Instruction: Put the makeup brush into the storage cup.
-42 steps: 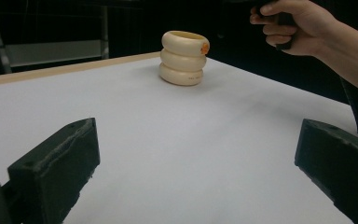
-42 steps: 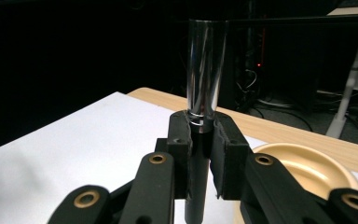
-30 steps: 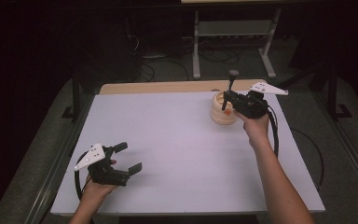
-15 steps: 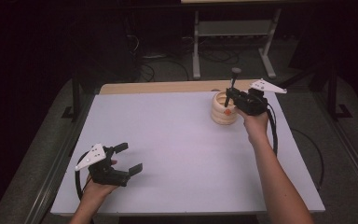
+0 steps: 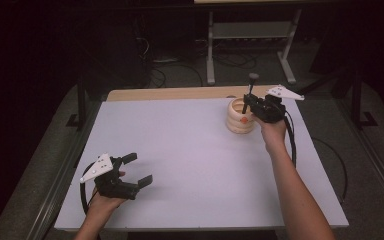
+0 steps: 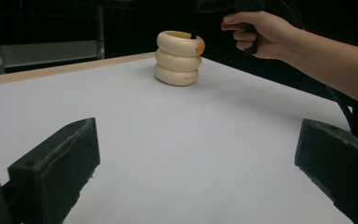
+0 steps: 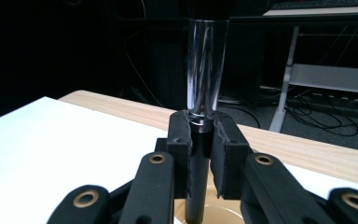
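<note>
We are holding a dark rod-shaped tool (image 7: 200, 154) upright in the right gripper (image 5: 254, 102), its jaws clamped on the shaft, directly above the cream ringed holder (image 5: 241, 116) at the far right of the white table (image 5: 180, 160). We are judging the task roughly midway: the grasp is made, and the lower end is hanging at the holder's mouth, but we cannot tell whether it is seated. The left gripper (image 5: 137, 172) is resting near the front left edge, jaws spread and empty, well apart from the holder.
</note>
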